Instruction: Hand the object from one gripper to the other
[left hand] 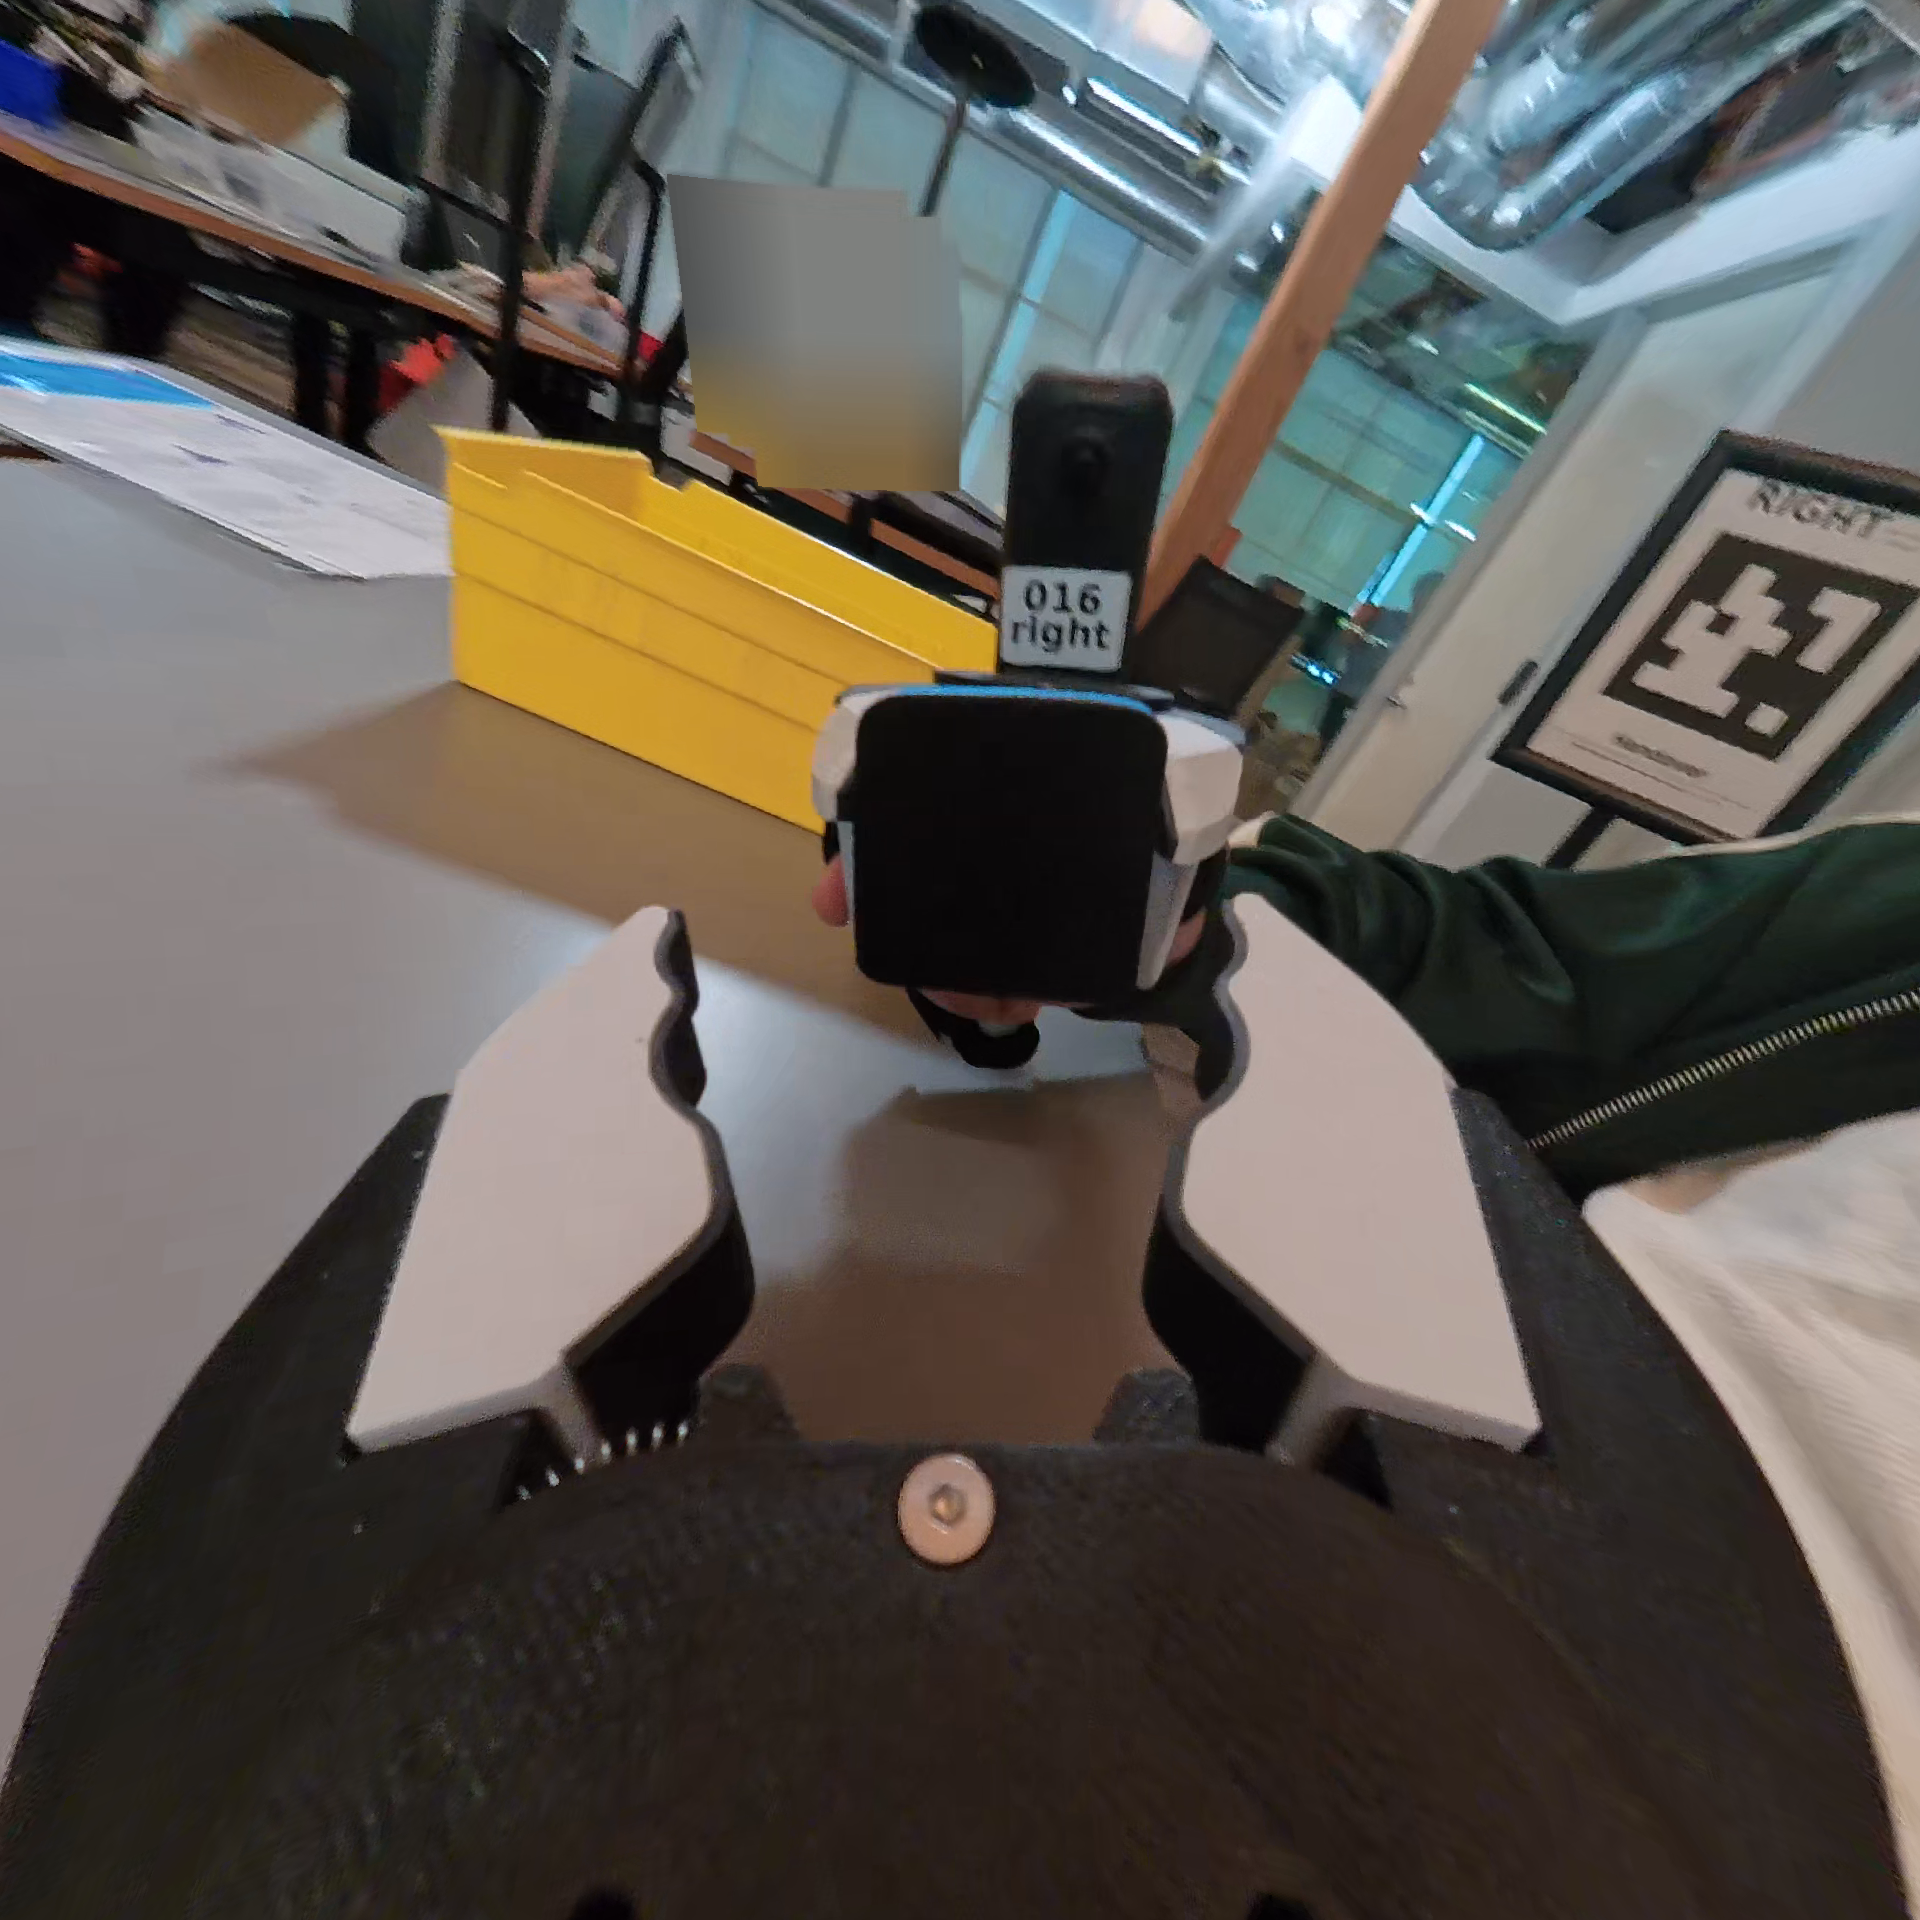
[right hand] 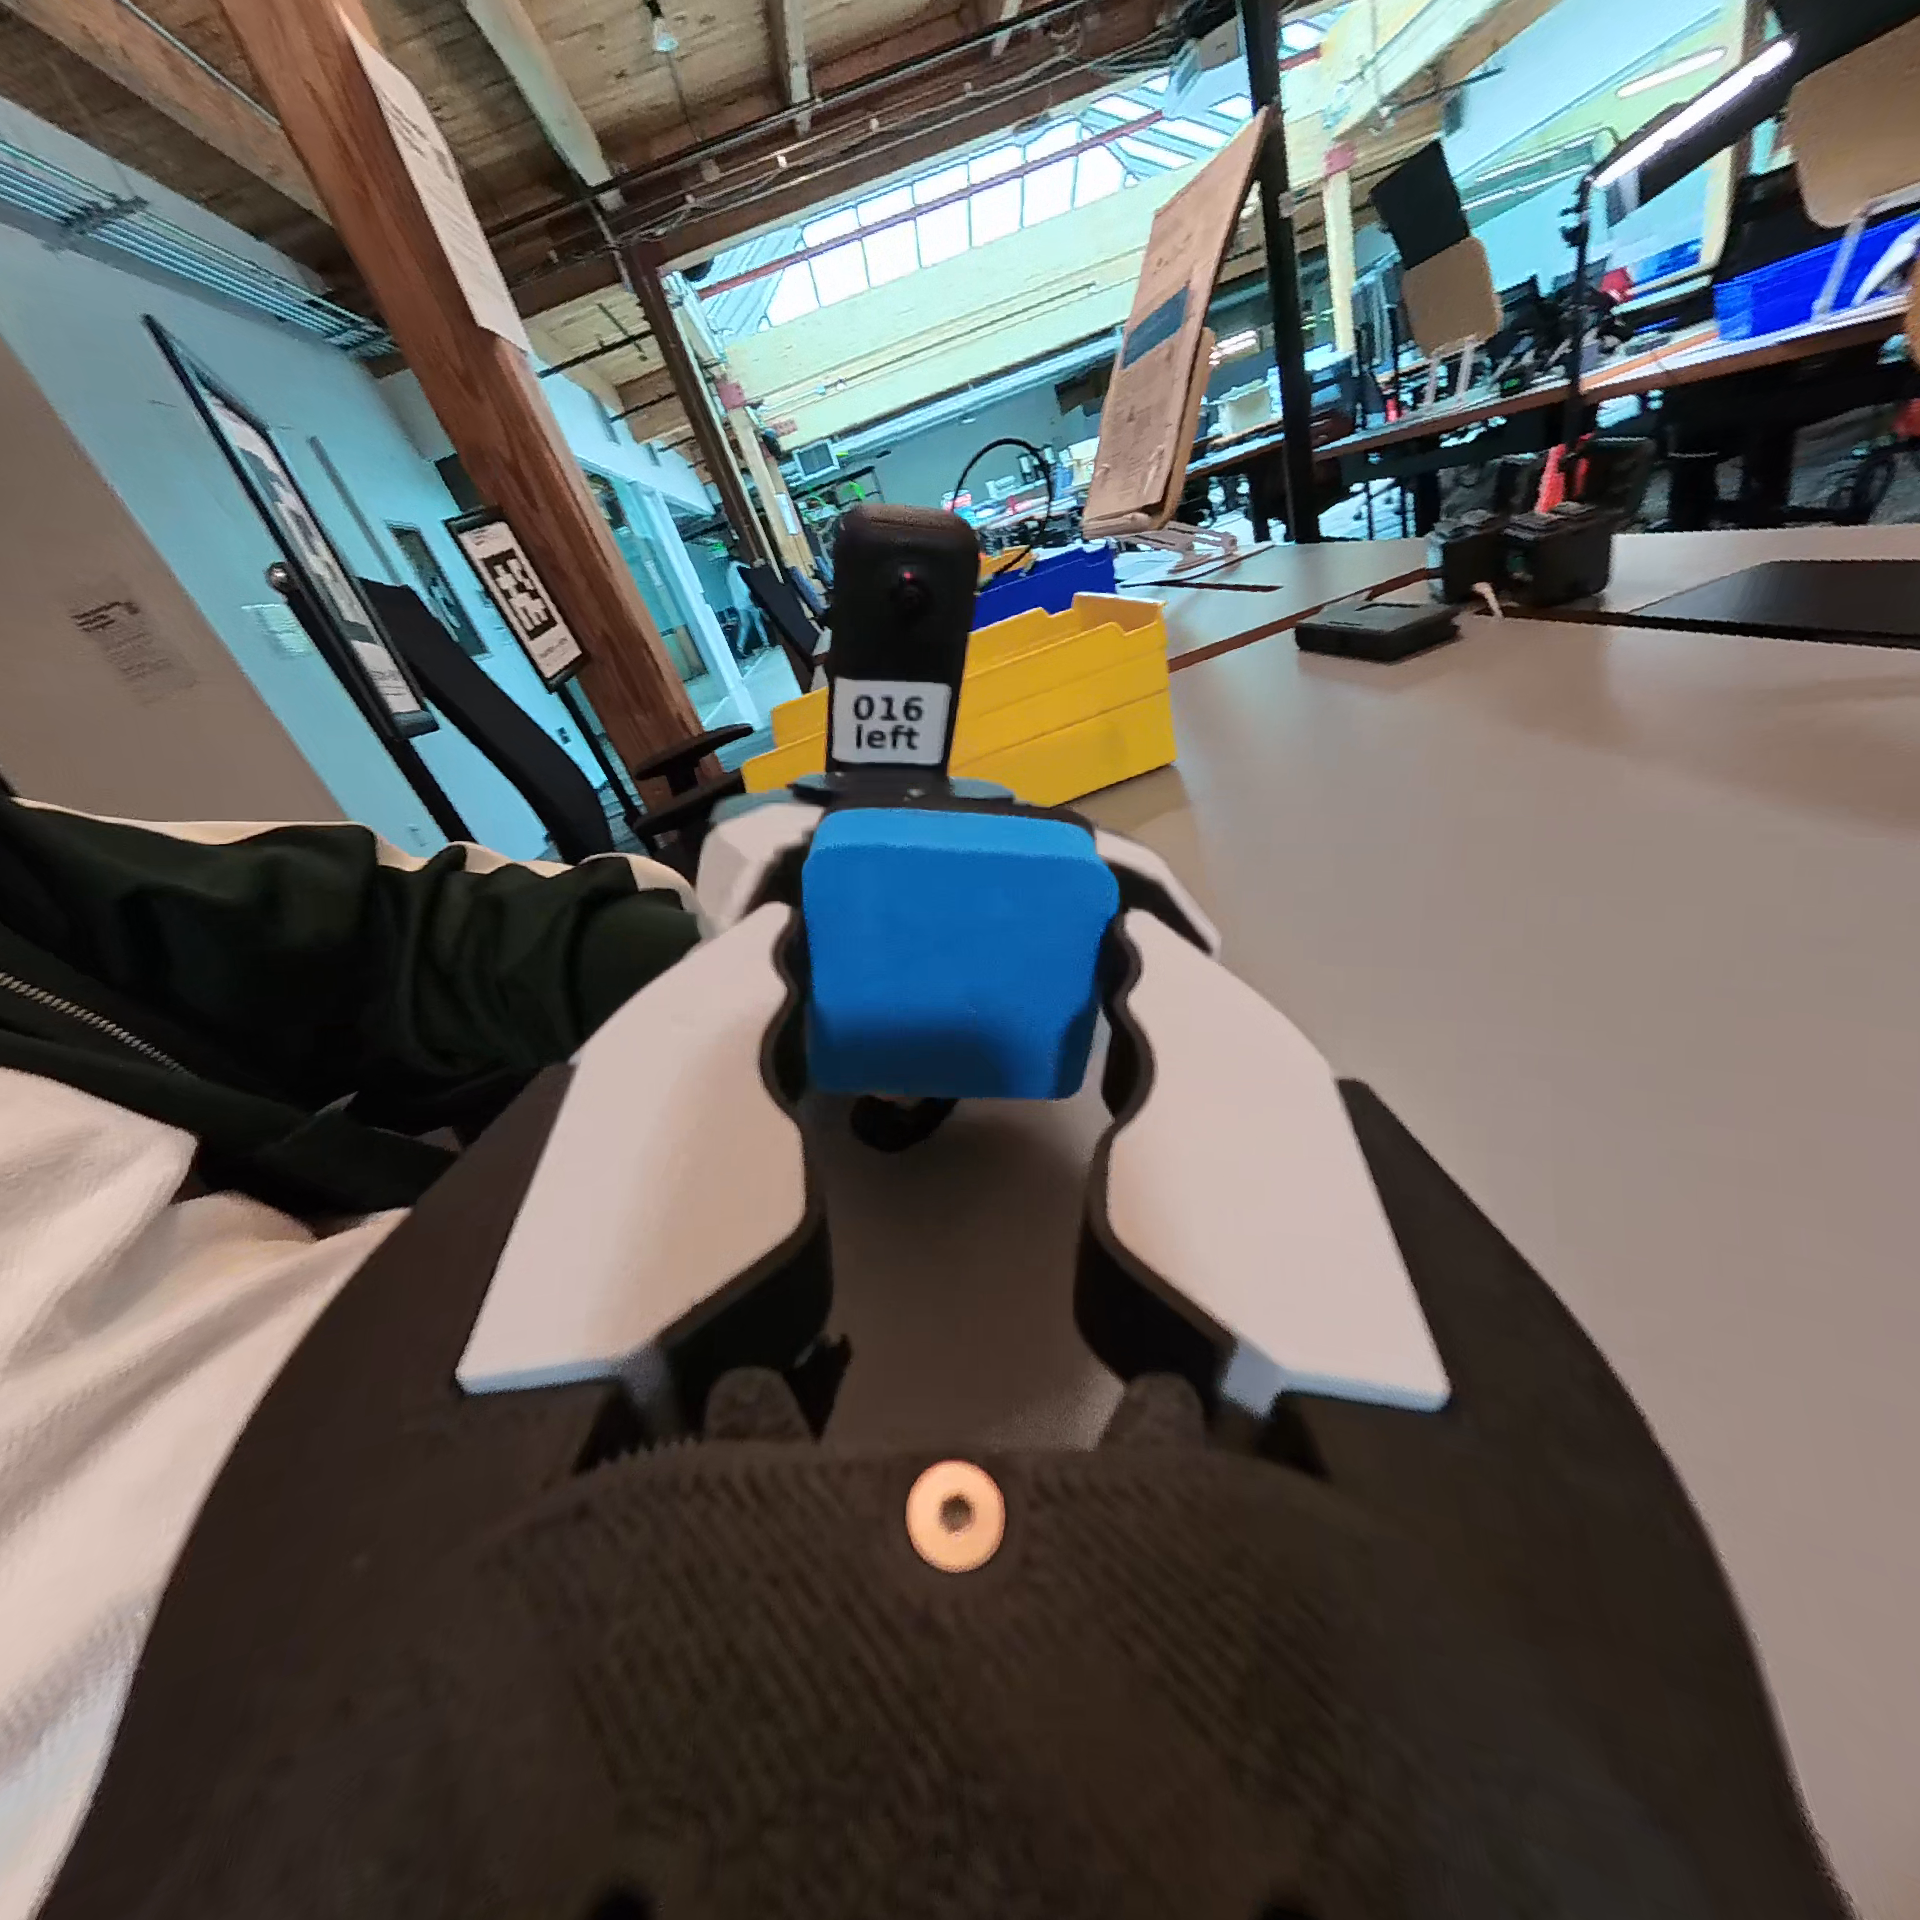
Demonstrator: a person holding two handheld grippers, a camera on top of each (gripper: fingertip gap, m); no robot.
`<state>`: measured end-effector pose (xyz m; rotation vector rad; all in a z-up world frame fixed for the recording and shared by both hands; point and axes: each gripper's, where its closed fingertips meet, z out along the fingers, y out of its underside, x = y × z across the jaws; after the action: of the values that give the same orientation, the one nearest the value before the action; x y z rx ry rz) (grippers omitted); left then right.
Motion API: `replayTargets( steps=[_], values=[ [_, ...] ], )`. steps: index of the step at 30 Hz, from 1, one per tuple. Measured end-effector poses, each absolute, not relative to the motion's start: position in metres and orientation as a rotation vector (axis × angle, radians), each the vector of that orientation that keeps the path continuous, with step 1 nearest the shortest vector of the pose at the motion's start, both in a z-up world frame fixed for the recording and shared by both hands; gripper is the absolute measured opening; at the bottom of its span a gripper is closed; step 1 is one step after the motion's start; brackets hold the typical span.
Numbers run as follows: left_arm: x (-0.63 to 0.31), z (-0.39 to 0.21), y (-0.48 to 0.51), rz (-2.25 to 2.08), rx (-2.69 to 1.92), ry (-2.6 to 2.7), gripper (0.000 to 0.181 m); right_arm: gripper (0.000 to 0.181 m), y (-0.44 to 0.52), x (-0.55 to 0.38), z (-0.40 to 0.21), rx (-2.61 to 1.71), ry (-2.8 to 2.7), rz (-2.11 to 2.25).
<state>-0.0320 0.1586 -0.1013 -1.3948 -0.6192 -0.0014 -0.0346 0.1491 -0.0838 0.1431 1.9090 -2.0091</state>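
The object is a foam block, blue on one face [right hand: 951, 966] and black on the other [left hand: 1008, 842]. My right gripper [right hand: 956, 956] is shut on it and holds it above the grey table [right hand: 1558, 883]. In the left wrist view the right gripper's white fingers [left hand: 1205, 779] clamp the block's sides. My left gripper [left hand: 951, 935] is open and empty, its fingertips level with the block's lower edge and spread wider than the block. In the right wrist view the left gripper's fingers [right hand: 732, 862] show just behind the block on both sides. I cannot tell if they touch it.
A yellow bin [left hand: 644, 613] stands on the table behind the grippers and also shows in the right wrist view [right hand: 1039, 696]. A person's dark green sleeve [left hand: 1507, 956] reaches in from the right. Black devices [right hand: 1371, 629] lie farther along the table. A framed sign on a stand [left hand: 1725, 644] is beyond the edge. The tips of both grippers are at nearly the same place.
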Motion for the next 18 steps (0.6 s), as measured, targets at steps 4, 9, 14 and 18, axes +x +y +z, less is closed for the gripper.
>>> replayTargets(
  steps=[4,9,14,18],
  values=[
    [-0.046,-0.090,0.133,0.054,-1.294,-0.709,0.095,0.055,0.147,-0.050,-0.097,0.222,2.087,-2.018],
    [-0.062,-0.109,0.116,0.055,-1.327,-0.892,0.104,0.055,0.147,-0.066,-0.124,0.116,2.630,-1.967],
    [-0.055,-0.140,0.131,-0.013,-1.519,-0.957,0.084,0.055,0.145,-0.071,-0.145,-0.084,3.124,-1.791],
    [-0.044,-0.154,0.148,-0.012,-1.669,-0.938,0.067,0.055,0.140,-0.062,-0.153,-0.388,3.397,-1.644]
  ],
)
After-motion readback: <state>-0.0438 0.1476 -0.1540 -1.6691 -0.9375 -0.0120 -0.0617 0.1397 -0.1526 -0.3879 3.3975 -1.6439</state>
